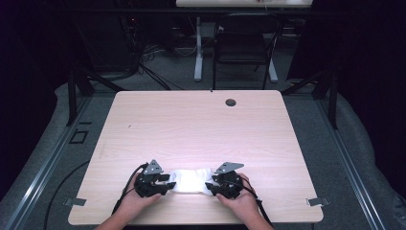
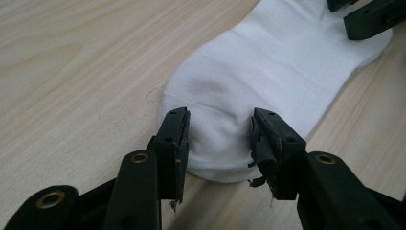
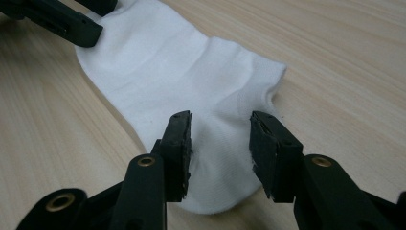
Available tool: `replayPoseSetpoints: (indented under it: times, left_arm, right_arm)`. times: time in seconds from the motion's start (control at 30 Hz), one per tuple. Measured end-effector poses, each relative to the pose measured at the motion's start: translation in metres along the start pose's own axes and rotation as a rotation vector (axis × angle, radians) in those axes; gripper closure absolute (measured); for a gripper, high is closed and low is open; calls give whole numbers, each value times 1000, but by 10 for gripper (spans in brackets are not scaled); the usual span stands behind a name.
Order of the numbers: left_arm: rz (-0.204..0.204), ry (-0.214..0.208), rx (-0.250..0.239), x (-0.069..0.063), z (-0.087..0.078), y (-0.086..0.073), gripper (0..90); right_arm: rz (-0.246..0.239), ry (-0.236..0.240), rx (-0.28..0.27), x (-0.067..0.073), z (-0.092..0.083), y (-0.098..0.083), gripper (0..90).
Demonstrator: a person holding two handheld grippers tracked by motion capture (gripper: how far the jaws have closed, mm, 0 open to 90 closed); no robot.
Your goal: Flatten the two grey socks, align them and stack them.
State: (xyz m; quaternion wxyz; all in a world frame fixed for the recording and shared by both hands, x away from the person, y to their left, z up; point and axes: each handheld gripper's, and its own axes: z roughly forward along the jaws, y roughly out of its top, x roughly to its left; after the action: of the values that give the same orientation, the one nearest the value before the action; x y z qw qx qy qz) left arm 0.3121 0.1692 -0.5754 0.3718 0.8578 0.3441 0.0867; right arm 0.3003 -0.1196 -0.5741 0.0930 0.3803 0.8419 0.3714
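While the white sock lies flat on the pale wooden surface, close to its near edge, a gripper sits at each end of it. From above, glare washes the sock out and its folds are hard to read; the two ends are covered by the black gripper bodies. Seen along the left gripper, its jaws stand apart on either side of one rounded end, the cloth bulging slightly between them, and I cannot tell for sure whether the pads press the fabric or merely flank it. Along the right gripper the picture is the same: jaws spread, the sock's other end lying between them, contact unclear. Each gripper view catches only the tips of the other gripper at the top edge, cut off. Both hands enter from the bottom, forearms cropped. Beyond the surface, a chair and table legs sit in near darkness.
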Motion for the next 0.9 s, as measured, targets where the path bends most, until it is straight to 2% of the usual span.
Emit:
replayPoseSetpoints:
  times: [0.13, 0.33, 0.43, 0.6, 0.9]
  left_arm:
    - [0, 14, -6, 1, 5, 4, 574]
    - [-6, 31, -22, 6, 12, 11, 573]
    - [-16, 30, -31, 10, 14, 12, 573]
    - [-67, 27, -64, 18, 18, 14, 572]
    - [-83, 40, -96, 22, 22, 15, 571]
  right_arm:
    - [-13, -20, 11, -5, 2, 4, 587]
    - [7, -31, 5, -14, 7, 11, 579]
    - [6, -35, 12, -19, 9, 15, 574]
    - [33, -36, -6, -26, 14, 19, 563]
    - [38, -38, -33, -29, 18, 19, 534]
